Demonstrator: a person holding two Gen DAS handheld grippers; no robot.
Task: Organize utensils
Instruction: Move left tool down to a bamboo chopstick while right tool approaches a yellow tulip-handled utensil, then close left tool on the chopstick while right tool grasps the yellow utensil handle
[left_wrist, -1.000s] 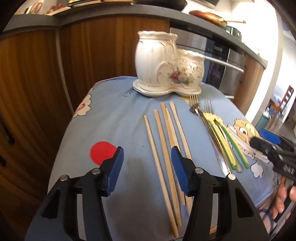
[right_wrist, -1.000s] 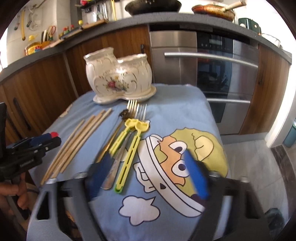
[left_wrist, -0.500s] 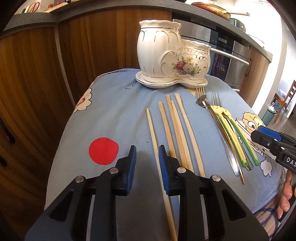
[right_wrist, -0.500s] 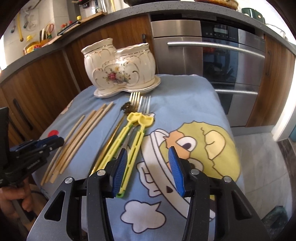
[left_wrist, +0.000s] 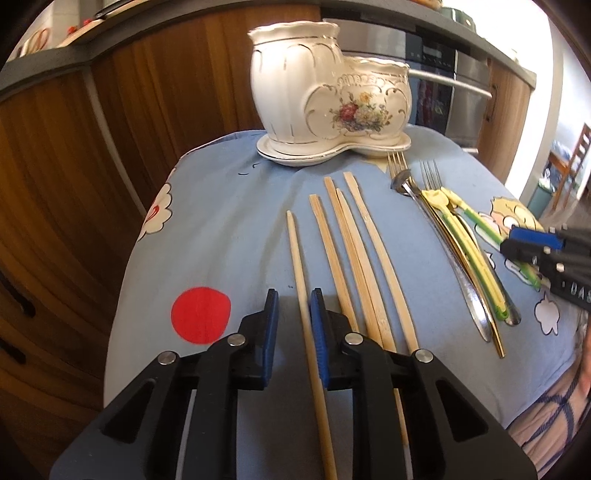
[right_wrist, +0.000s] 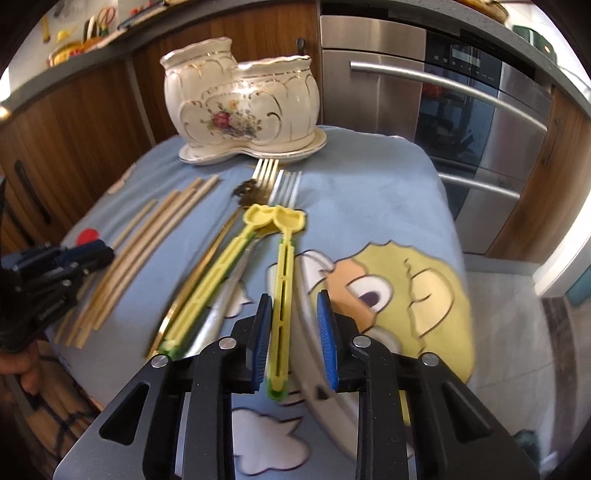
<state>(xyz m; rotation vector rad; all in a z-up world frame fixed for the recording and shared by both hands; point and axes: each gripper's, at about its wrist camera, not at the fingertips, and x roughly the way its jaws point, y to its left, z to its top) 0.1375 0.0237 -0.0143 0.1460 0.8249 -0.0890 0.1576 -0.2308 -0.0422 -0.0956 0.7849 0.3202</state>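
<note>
Landmark: a white flowered holder (left_wrist: 325, 92) stands on its saucer at the far end of the bench's blue cartoon cloth (left_wrist: 229, 206)
Chopsticks: five pale sticks (left_wrist: 354, 254) lie side by side in front of the holder, a little to its left
Cutlery: forks, a spoon and two yellow-green pieces (right_wrist: 218, 273) lie in front of the holder, to the right of the sticks
Left tool (left_wrist: 293, 321): jaws have just been closing; the leftmost stick (left_wrist: 299, 280) runs between them, against the right pad, a gap still on the left, not gripped
Right tool (right_wrist: 293, 328): jaws have just been closing round the right-hand yellow piece (right_wrist: 282, 277); it sits beside the left pad, well clear of the right one, not gripped
</note>
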